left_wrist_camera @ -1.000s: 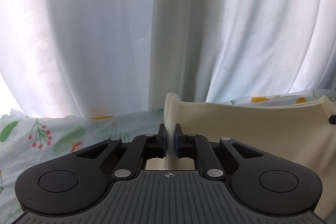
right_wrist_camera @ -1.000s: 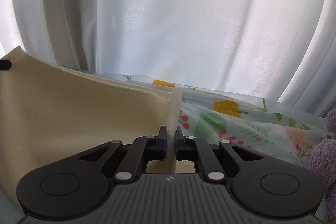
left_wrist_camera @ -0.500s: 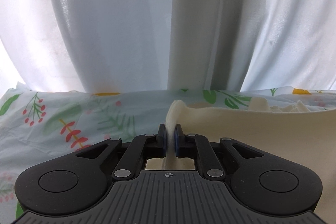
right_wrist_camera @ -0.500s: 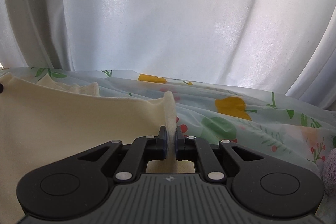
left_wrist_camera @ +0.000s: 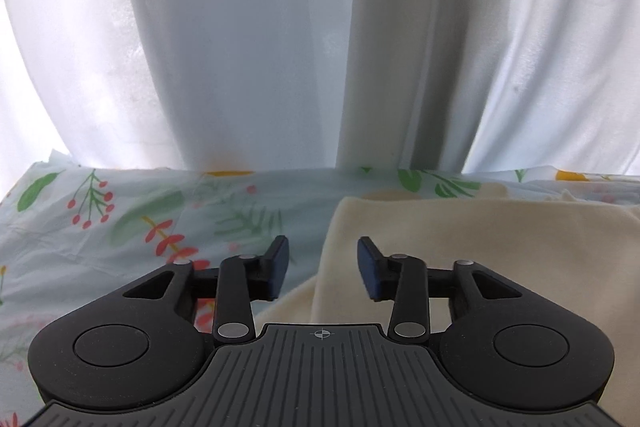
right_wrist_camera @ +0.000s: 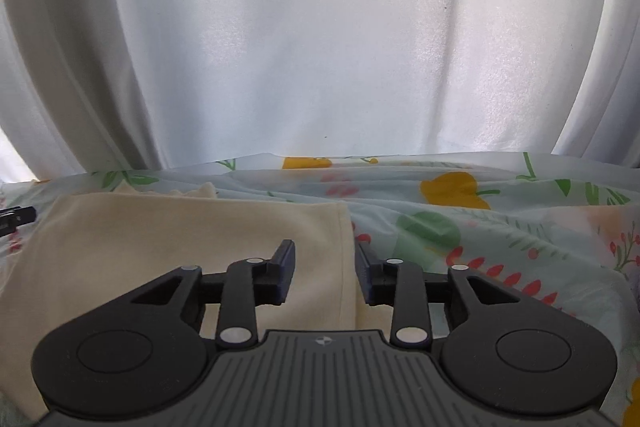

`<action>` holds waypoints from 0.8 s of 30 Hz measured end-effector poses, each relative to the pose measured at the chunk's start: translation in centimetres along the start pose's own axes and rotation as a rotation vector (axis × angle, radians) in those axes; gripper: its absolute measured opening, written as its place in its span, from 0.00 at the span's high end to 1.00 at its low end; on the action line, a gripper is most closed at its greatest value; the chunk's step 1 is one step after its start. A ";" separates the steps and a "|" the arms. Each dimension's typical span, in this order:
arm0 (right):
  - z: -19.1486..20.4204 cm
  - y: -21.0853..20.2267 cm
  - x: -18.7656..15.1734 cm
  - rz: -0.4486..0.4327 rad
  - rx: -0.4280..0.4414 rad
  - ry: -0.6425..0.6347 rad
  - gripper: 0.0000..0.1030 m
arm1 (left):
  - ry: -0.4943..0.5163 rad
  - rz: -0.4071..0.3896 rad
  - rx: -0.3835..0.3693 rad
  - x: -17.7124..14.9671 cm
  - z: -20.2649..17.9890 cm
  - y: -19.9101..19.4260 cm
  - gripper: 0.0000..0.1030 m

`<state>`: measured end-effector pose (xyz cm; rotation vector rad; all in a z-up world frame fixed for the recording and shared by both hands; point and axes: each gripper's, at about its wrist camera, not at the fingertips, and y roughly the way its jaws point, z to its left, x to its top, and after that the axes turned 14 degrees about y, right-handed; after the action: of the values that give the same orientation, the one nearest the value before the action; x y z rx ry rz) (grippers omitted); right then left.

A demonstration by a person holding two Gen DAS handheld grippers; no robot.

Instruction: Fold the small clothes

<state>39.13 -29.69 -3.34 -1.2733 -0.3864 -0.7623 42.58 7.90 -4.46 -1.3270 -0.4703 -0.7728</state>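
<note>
Letting go on both sides: our left gripper (left_wrist_camera: 323, 267) and right gripper (right_wrist_camera: 325, 273) have their jaws opening, pads parted, nothing pinched. The cloth (left_wrist_camera: 460, 247), cream and soft, lies flat on the floral sheet (left_wrist_camera: 120, 227) in front of the white curtain (left_wrist_camera: 260, 47).

Why here, as we judge it: the two grippers sit at opposite side edges of the cloth, so a fold carried over by both corners would be laid down square and released at once. The flat, smooth top layer fits that reading. A second cream edge shows beyond it in the right view, possibly the lower layer; we cannot tell for sure.

Position relative to fingers:
- Left view: the cloth's left edge runs down between the pads, nearer the right-hand pad (left_wrist_camera: 370, 273); neither pad presses it. The left-hand pad sits over bare sheet.
- Right view: the cloth's right edge with its hem passes between the pads, close to the right-hand pad (right_wrist_camera: 364, 275), slack and free.

The other gripper's tip (right_wrist_camera: 18, 217) shows at the far left of the right view.
</note>
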 end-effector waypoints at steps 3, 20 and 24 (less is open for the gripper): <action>-1.3 -3.1 -3.0 0.003 0.026 -0.004 0.48 | -0.030 0.024 -0.091 -2.5 0.6 -2.1 0.52; -1.1 -2.2 -7.0 -0.003 -0.041 -0.028 0.96 | -0.069 0.095 -0.096 -4.2 -0.1 -2.0 0.63; -1.2 -1.6 -6.7 -0.027 -0.104 -0.021 0.96 | -0.066 0.110 -0.066 -4.1 -0.4 -1.3 0.56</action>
<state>33.12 -28.96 -6.91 -1.3765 -0.3855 -0.8009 38.87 8.43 -6.56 -1.4315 -0.4236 -0.6598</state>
